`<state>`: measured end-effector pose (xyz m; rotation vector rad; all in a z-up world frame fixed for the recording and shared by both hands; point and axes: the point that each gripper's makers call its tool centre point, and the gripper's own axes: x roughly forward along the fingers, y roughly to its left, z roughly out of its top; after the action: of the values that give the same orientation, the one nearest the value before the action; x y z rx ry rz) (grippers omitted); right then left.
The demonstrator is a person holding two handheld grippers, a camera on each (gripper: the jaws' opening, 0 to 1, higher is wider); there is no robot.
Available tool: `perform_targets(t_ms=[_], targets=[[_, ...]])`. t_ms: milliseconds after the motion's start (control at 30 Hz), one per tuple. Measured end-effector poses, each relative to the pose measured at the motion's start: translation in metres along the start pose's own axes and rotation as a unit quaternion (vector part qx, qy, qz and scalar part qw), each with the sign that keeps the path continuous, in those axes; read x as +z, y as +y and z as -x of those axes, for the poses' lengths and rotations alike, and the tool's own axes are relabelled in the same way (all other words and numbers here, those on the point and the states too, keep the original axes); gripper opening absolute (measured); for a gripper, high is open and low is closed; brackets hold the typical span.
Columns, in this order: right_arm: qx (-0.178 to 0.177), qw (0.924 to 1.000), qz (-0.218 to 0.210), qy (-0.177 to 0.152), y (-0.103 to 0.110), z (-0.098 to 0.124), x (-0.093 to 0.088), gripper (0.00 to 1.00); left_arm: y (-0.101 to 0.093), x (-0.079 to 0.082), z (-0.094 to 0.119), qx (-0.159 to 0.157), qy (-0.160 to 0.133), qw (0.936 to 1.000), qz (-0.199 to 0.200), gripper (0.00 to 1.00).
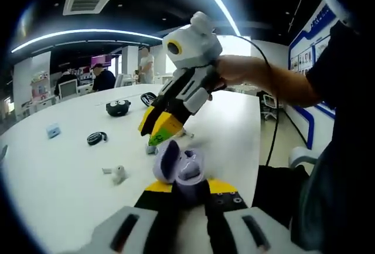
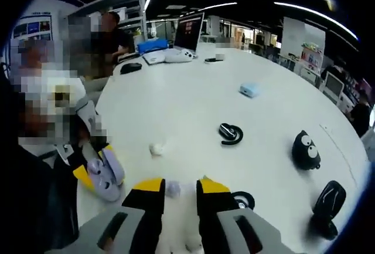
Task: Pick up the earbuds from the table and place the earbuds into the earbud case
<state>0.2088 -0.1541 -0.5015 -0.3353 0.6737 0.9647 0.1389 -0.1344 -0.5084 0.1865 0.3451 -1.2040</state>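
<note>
The lavender earbud case [image 1: 177, 165] stands open, lid up, and my left gripper [image 1: 188, 187] is shut on its base. The case [image 2: 106, 178] also appears at the left of the right gripper view. My right gripper [image 2: 179, 187] is shut on a small pale earbud [image 2: 173, 189]. In the left gripper view, a hand holds the right gripper [image 1: 154, 135], its yellow tips pointing down just left of and above the open case. A second white earbud [image 1: 117, 173] lies on the white table [image 1: 58, 178], left of the case, and shows as well in the right gripper view [image 2: 156, 148].
A black ear-hook earbud [image 2: 229, 133], a black googly-eyed case [image 2: 306, 150], a black pouch [image 2: 329, 198] and a small blue box [image 2: 249, 90] lie scattered on the table. A laptop [image 2: 188, 34] stands at the far end. The table edge [image 1: 258, 148] runs by the person's body.
</note>
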Motion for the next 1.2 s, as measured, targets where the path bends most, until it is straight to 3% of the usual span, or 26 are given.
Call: perform_targets(t_ms=[167, 400, 800, 1200], targets=[[-0.020, 0.9997, 0.016, -0.007, 0.003, -0.010, -0.003, 0.23, 0.000, 0.000, 0.000, 0.000, -0.002, 1.0000, -0.001, 0.20], [-0.014, 0.9992, 0.032, 0.019, 0.009, -0.008, -0.012, 0.28, -0.001, 0.001, -0.001, -0.001, 0.000, 1.0000, -0.006, 0.20], [-0.023, 0.9978, 0.046, 0.042, -0.002, 0.009, -0.026, 0.26, -0.001, 0.000, 0.000, 0.001, -0.002, 1.0000, -0.004, 0.20], [-0.024, 0.9959, 0.066, 0.058, -0.006, 0.012, -0.026, 0.21, -0.001, 0.000, 0.001, 0.001, -0.002, 1.0000, -0.003, 0.20]])
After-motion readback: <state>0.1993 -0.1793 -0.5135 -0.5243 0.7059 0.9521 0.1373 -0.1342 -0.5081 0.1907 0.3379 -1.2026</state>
